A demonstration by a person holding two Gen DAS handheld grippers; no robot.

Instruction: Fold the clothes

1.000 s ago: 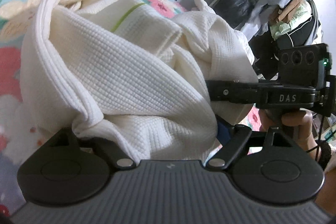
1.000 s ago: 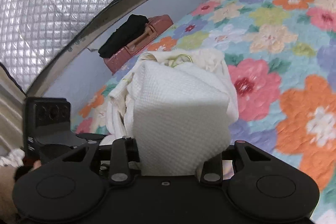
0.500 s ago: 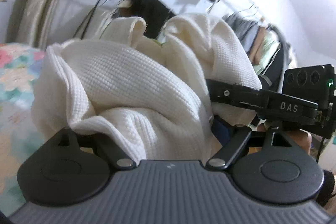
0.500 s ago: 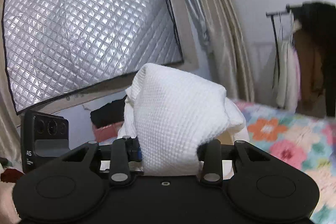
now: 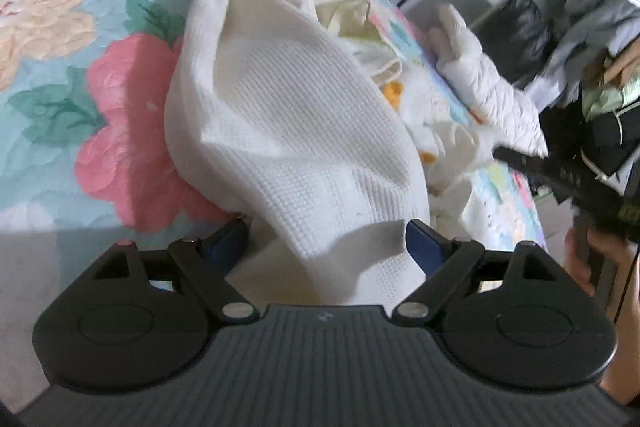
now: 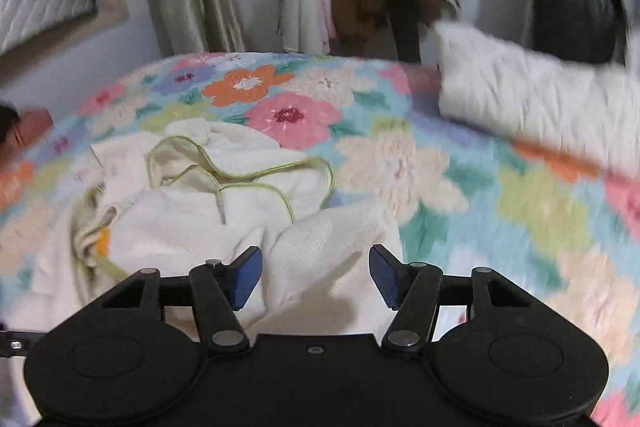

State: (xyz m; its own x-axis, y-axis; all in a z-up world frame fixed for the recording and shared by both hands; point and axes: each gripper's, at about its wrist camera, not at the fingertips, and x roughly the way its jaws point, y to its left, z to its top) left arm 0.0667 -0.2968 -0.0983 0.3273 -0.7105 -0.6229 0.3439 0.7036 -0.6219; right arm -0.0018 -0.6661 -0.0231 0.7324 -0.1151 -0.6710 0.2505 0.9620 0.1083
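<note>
Both claws freshly spread, letting go: left claw [image 5: 326, 241] wide around white waffle garment [image 5: 288, 131], right claw [image 6: 316, 277] clear of it. Garment dropped on floral bed [image 6: 440, 163], at 12 o'clock, seemingly for re-gripping.
</note>
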